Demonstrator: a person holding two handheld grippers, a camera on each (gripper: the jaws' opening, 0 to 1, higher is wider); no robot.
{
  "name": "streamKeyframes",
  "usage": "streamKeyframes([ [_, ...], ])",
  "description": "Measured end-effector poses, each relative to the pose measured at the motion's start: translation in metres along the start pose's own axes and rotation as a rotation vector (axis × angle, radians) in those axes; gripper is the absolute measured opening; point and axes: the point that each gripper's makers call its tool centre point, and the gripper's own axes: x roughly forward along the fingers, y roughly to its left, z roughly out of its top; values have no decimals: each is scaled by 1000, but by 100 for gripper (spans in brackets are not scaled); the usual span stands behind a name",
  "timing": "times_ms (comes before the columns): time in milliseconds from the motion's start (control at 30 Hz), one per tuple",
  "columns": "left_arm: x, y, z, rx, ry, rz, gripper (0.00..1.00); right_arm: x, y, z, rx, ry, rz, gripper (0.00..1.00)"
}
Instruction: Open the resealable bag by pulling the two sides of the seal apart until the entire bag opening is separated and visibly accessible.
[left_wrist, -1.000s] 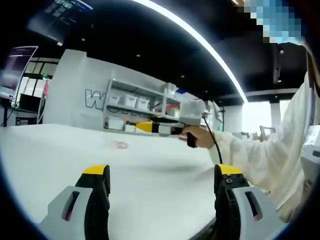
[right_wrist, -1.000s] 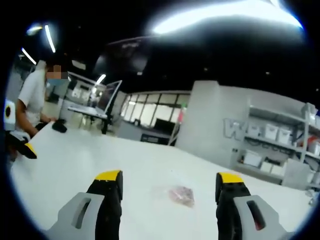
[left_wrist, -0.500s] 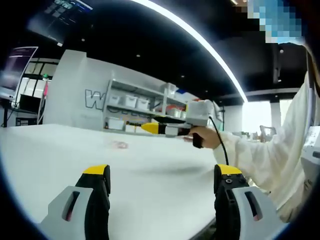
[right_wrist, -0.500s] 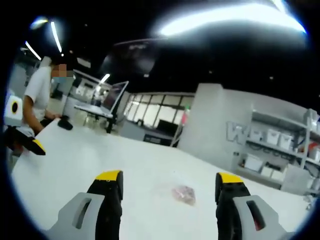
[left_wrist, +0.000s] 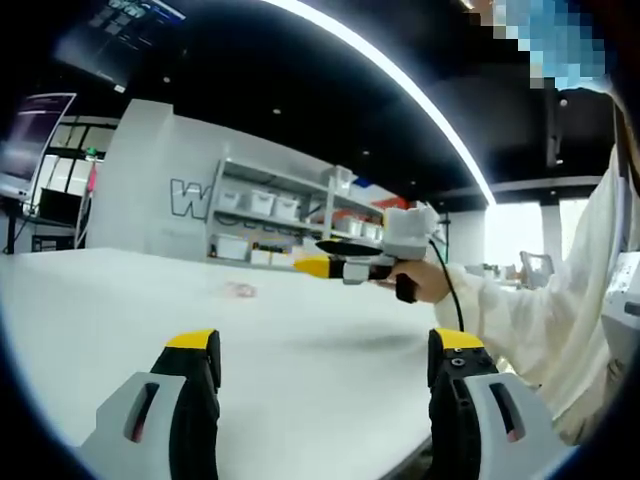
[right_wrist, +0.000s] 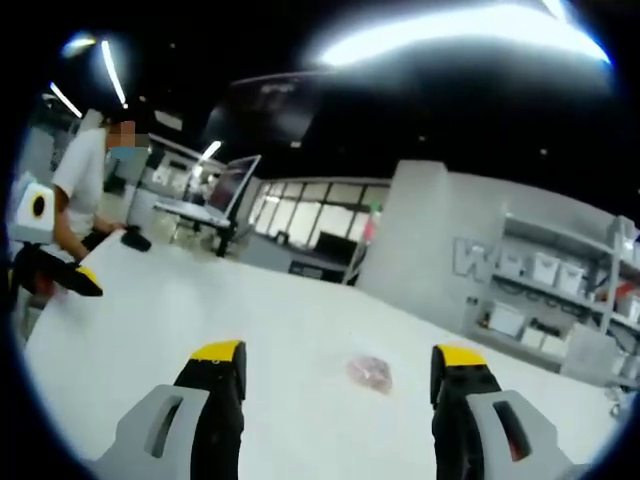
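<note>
Right gripper (right_wrist: 335, 365) has eased toward the bag (right_wrist: 370, 373), straight ahead mid-table; left gripper (left_wrist: 325, 350) lies farther; both gape wide, empty.

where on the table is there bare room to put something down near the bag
Most of the white table is bare: the broad stretch between the small clear resealable bag with pinkish contents and the left gripper at the table's edge, and the strip between the bag and the right gripper. Nothing is crowded; the bag lies alone.
</note>
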Motion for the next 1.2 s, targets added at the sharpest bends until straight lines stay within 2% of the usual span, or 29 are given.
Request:
streamKeyframes([
  [667, 0, 2, 2, -4, -10, 9, 85, -28, 6, 1, -15, -8, -15, 75],
  [833, 0, 1, 2, -4, -10, 9, 85, -38, 11, -3, -15, 2, -7, 75],
  [1200, 0, 2, 2, -1, -9, 11, 85, -60, 8, -8, -7, 3, -39, 74],
])
